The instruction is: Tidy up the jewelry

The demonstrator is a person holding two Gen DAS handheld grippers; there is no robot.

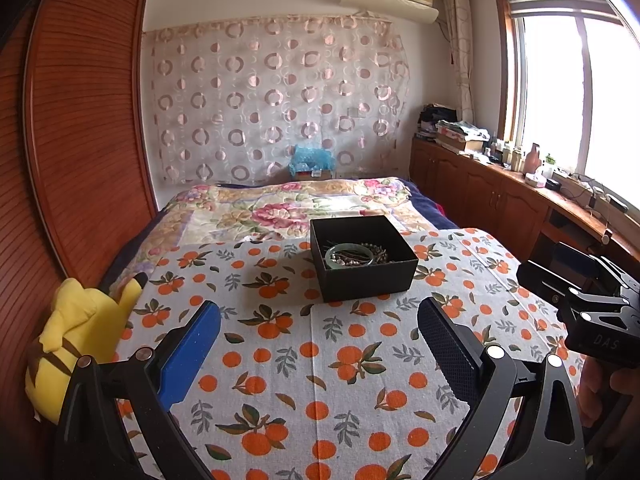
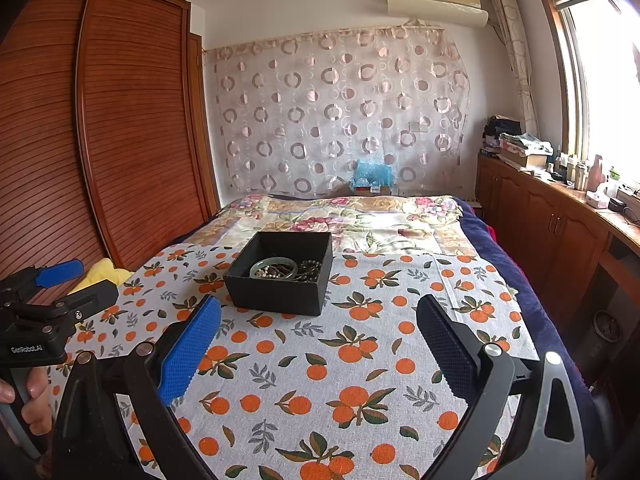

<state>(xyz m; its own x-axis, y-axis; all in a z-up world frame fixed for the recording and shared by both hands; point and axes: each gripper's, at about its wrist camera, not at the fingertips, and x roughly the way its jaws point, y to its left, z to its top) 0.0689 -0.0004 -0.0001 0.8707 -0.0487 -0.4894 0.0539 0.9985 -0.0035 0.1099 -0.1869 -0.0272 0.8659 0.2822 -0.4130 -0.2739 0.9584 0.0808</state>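
The box [image 1: 362,258] sits on the orange-print cloth [image 1: 280,360], which is spread over the bed. It is open-topped, and the jewelry lies inside: a pale green bangle [image 1: 349,255] toward the near-left of the floor, with beads [image 1: 376,252] tangled through and beside it. No jewelry shows on the cloth.

Left gripper [image 1: 319,344]: jaws spread wide, nothing held. The box lies straight ahead and slightly right of its centreline, well apart.

Right gripper [image 2: 319,344]: jaws spread wide, nothing held. The box [image 2: 280,272] lies ahead and left of its centreline, well apart.

Both grippers stand at about the same range from the box, with neither clearly nearer. The box falls between them. The bangle [image 2: 274,269] lies flat, ring opening upward, so any grasp on it calls for a downward approach over the box wall.

Judgement: the scene fits jewelry already gathered in the box, or jewelry waiting to be sorted out of it. The pictures do not settle which.
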